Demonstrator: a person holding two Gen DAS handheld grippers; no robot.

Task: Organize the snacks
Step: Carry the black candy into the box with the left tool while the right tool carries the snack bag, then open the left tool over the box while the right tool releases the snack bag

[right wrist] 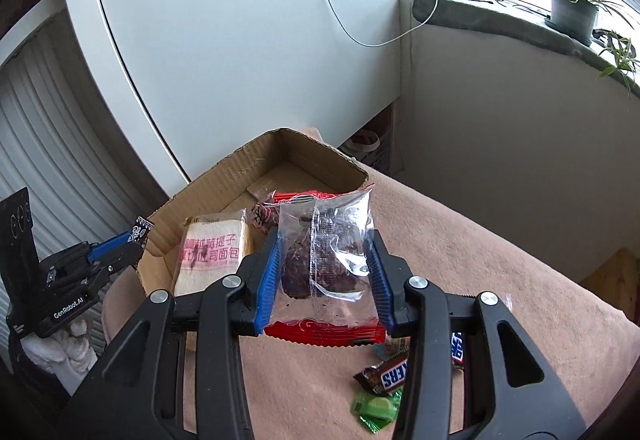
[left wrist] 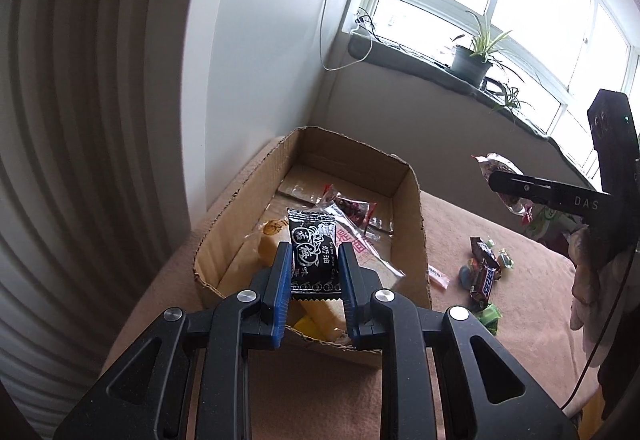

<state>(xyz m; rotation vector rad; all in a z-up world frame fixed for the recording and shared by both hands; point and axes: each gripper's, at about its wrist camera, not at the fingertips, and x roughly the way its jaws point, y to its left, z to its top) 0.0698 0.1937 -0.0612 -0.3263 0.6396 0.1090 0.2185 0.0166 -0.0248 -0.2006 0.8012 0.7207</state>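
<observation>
Black-wrapped plum candy (left wrist: 312, 254) sits pinched between the blue pads of the left claw (left wrist: 315, 268), held just above the near end of the open cardboard box (left wrist: 408, 240). Inside the box lie a sliced bread pack (right wrist: 212, 254) and a red-edged clear packet of dark fruit (left wrist: 352, 208). The right claw (right wrist: 324, 272) is clamped on a second clear packet with red ends (right wrist: 326, 260) holding dark dried fruit, raised beside the box's right wall over the pinkish cloth-covered counter (left wrist: 480, 340).

Loose on the cloth toward the counter's right edge — well apart from the box — are 2 Snickers minis (right wrist: 386, 374), a green candy wrapper (right wrist: 376, 408) and a pink-and-white sweet (left wrist: 438, 277) just beside the box wall. On the windowsill stands a potted spider plant (left wrist: 474, 57).
</observation>
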